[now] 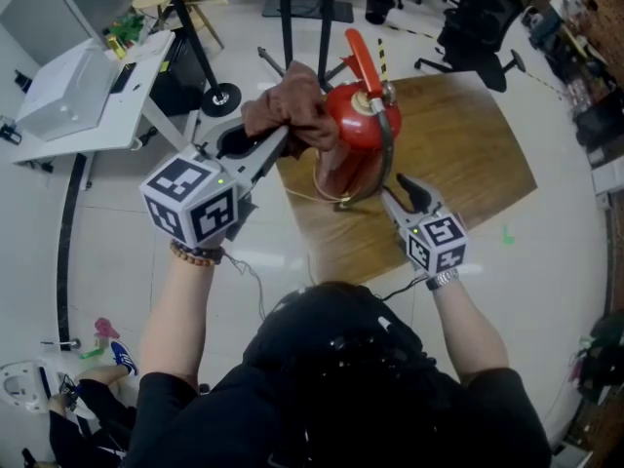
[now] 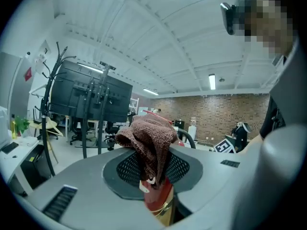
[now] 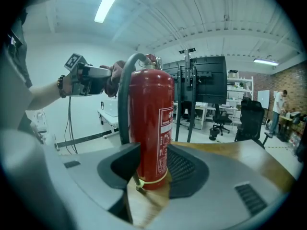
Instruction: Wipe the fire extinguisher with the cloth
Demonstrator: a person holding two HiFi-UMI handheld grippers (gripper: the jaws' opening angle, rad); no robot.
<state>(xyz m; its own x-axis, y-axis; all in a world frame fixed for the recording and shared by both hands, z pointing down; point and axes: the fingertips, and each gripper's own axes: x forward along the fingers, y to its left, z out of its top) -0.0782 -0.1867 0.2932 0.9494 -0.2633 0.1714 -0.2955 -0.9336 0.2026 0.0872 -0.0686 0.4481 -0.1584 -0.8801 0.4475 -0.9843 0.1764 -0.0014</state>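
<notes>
A red fire extinguisher point(image 1: 359, 125) stands upright on a wooden table point(image 1: 458, 154), its black hose running down its right side. My left gripper point(image 1: 283, 135) is raised beside the extinguisher's top and is shut on a brown knitted cloth point(image 1: 292, 105) that bunches over the jaws and touches the red head. In the left gripper view the cloth point(image 2: 151, 138) hangs between the jaws of the left gripper point(image 2: 153, 171), with the extinguisher point(image 2: 158, 198) just behind. My right gripper point(image 3: 152, 169) is low down, its jaws closed around the extinguisher's lower body point(image 3: 151, 128); in the head view this right gripper point(image 1: 395, 185) sits at the base.
A white desk point(image 1: 88, 96) stands at the left, with a tripod leg and wheel point(image 1: 221, 97) near it. Black stand poles point(image 1: 292, 18) rise behind the table, and an office chair point(image 1: 478, 18) is at the back right. The person's head point(image 1: 341, 339) fills the lower middle.
</notes>
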